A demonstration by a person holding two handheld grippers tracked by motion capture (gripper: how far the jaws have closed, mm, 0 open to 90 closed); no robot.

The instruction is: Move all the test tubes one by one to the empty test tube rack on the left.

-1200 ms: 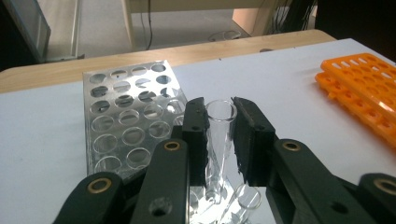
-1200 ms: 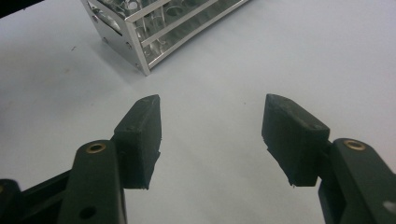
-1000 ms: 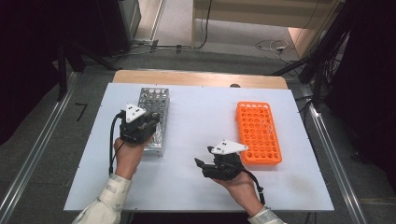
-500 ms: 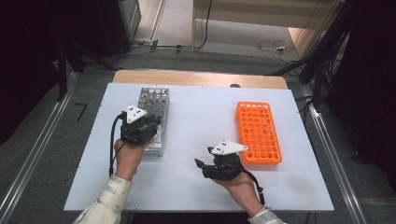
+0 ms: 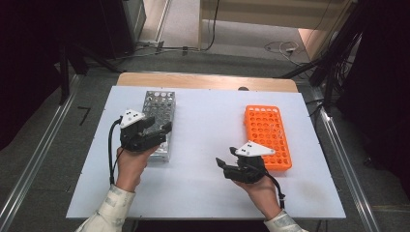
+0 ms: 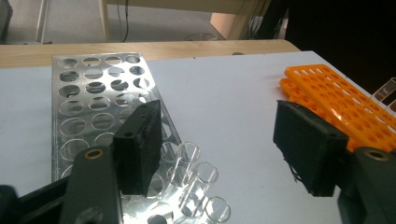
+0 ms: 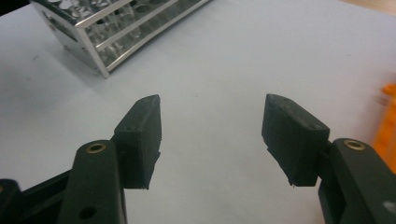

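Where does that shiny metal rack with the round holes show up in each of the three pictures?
High view: silver metal test-tube rack left of centre, under the left gripper.
Left gripper view: left half, behind the left jaw.
Right gripper view: top left corner.
Shared landmark: the white tabletop.

The setting was a laboratory workspace: a metal tube rack [image 5: 158, 121] with glass tubes [image 6: 198, 184] and an orange tube rack [image 5: 267, 135] stood on a white table [image 5: 203, 135].

High view looks down; both gripper views, low and close, share the metal rack [image 6: 93, 107].
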